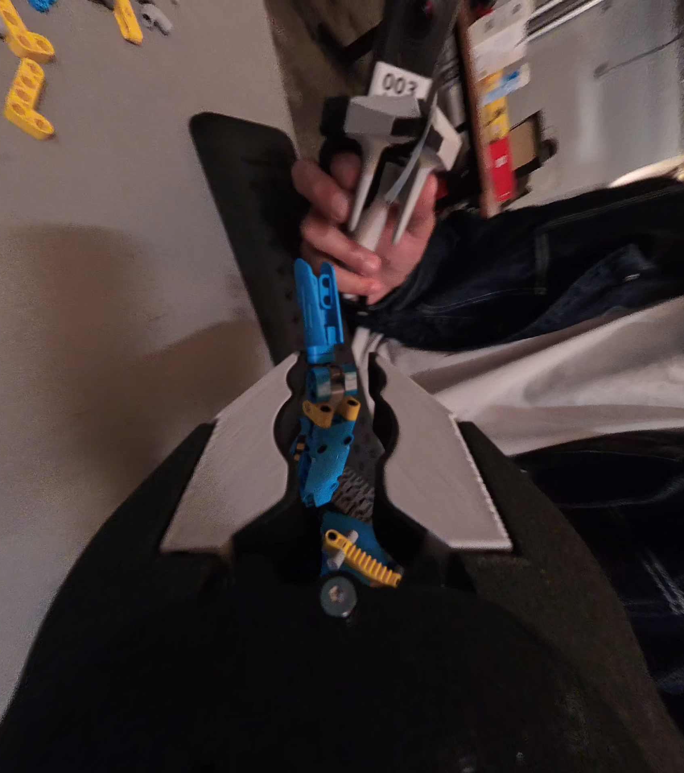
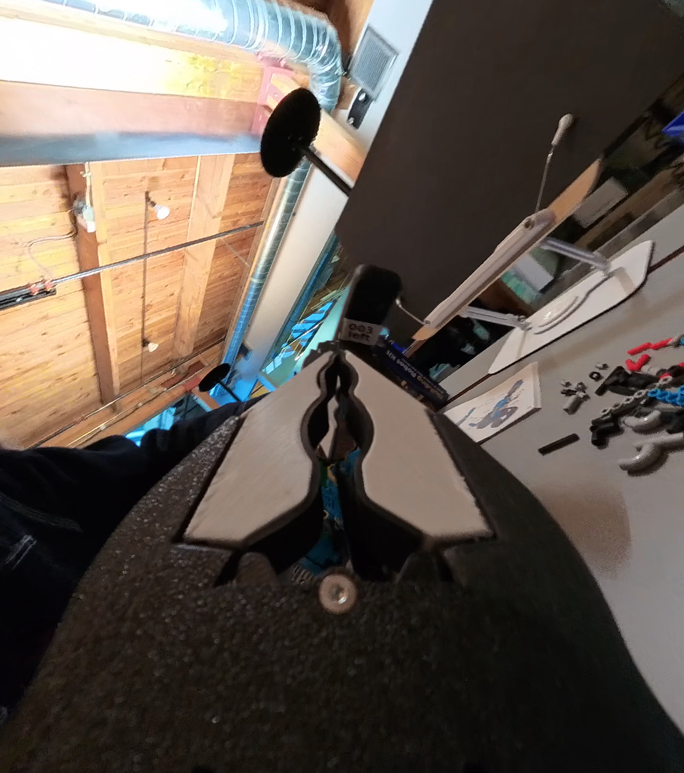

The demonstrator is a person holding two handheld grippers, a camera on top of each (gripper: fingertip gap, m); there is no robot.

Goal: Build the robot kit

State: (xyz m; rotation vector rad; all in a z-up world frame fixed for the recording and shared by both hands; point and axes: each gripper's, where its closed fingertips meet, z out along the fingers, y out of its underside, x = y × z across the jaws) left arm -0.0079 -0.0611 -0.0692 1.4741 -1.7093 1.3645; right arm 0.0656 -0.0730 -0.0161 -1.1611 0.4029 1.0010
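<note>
Left wrist view: the left claw (image 1: 334,359) is bracketing a blue-and-yellow model (image 1: 323,451), jaws apart; whether they are pressing it I cannot tell. Yellow beams (image 1: 27,100) are lying on the table (image 1: 114,251).

Right wrist view: the right claw (image 2: 338,364) is closing tip to tip, with loose parts (image 2: 649,397) lying well apart.

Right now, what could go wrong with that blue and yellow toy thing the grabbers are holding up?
The left gripper seems to pinch only the narrow middle of the blue and yellow brick model, so it might twist or slip out.

The model hangs in the air off the table; a fall could snap pieces off.

The right gripper looks nearly shut on a thin part, which might pop loose.
</note>
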